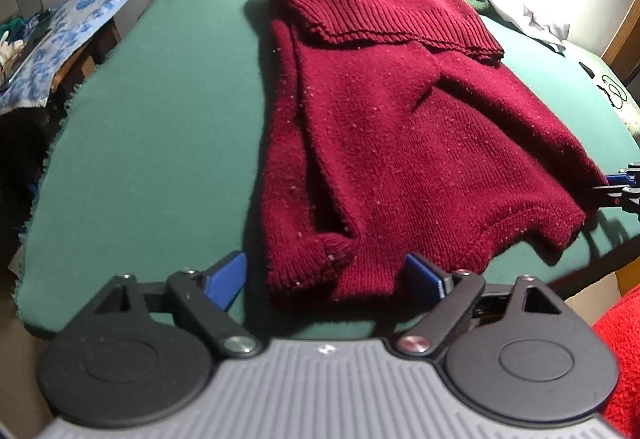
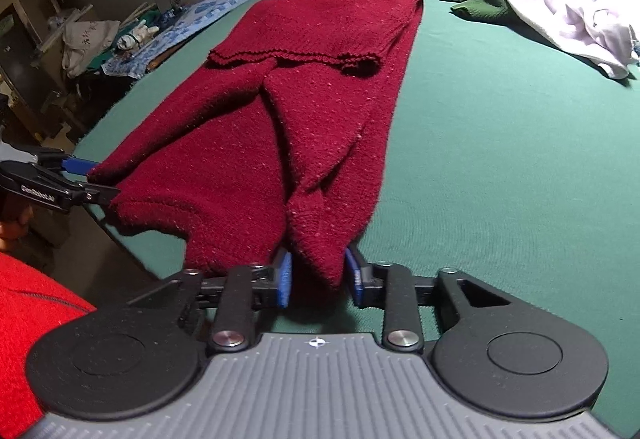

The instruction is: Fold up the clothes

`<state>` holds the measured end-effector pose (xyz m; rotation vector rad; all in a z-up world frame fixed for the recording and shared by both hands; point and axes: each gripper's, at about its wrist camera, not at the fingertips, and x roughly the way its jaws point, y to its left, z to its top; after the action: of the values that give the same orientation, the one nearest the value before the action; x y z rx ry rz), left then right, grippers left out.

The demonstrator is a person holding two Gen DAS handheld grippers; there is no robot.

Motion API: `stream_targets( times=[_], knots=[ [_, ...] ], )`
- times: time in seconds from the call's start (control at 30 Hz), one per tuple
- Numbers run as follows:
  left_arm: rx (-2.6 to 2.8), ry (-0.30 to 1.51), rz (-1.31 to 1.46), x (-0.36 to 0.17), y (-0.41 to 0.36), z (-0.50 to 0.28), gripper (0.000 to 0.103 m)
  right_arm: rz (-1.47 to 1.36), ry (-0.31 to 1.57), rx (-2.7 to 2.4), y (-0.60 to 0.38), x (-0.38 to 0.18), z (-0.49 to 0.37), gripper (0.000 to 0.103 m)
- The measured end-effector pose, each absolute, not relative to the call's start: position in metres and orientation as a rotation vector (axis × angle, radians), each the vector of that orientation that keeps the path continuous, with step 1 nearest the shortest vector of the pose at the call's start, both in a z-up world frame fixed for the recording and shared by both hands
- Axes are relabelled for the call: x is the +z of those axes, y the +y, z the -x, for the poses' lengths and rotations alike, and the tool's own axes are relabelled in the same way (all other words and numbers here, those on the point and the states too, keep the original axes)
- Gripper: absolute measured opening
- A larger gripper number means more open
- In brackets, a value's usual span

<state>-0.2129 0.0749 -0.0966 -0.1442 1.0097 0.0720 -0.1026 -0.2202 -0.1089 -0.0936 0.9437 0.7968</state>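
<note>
We have the maroon sweater (image 1: 400,143) lying partly folded on the green surface (image 1: 152,127), hem edge turned back at the far end. Left gripper (image 1: 324,271) stands wide, near sweater corner between its fingers, not clamped. Right gripper (image 2: 318,273) is narrow, pinching the other near corner w/ sleeve (image 2: 320,159) laid inward, prob. so both corners can lift level.

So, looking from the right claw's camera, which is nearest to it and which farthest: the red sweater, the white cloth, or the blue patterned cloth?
1. Sweater, between its fingers.
2. White cloth, far right.
3. Blue cloth, far left, off the table.
</note>
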Motion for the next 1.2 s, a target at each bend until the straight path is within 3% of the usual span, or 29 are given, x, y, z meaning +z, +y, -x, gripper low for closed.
stream_targets(
  times=[0.1, 0.23, 0.3, 0.4, 0.47, 0.53, 0.87, 1.2],
  knots=[
    [0.057, 1.012, 0.116, -0.096, 0.076, 0.213, 0.077, 0.103, 0.949, 0.788, -0.221, -0.109, 0.104, 0.024],
    [0.033, 1.019, 0.105, -0.092, 0.076, 0.211, 0.052, 0.118, 0.958, 0.775, -0.219, -0.108, 0.103, 0.016],
    [0.022, 1.026, 0.094, -0.091, 0.076, 0.211, 0.046, 0.108, 0.972, 0.767, -0.219, -0.108, 0.099, 0.010],
    [0.019, 1.032, 0.094, -0.088, 0.079, 0.209, 0.032, 0.083, 0.998, 0.760, -0.220, -0.108, 0.093, 0.009],
    [0.016, 1.036, 0.094, -0.086, 0.081, 0.208, 0.016, 0.078, 1.002, 0.759, -0.219, -0.107, 0.092, 0.009],
    [0.014, 1.040, 0.094, -0.085, 0.083, 0.207, 0.010, 0.076, 0.995, 0.765, -0.219, -0.104, 0.090, 0.008],
    [0.004, 0.994, 0.078, -0.052, 0.089, 0.198, 0.007, -0.057, 0.952, 0.790, -0.218, -0.075, 0.070, 0.008],
    [0.003, 0.824, 0.088, 0.000, 0.109, 0.169, 0.007, -0.257, 0.896, 0.778, -0.222, -0.051, 0.036, 0.008]
  ],
)
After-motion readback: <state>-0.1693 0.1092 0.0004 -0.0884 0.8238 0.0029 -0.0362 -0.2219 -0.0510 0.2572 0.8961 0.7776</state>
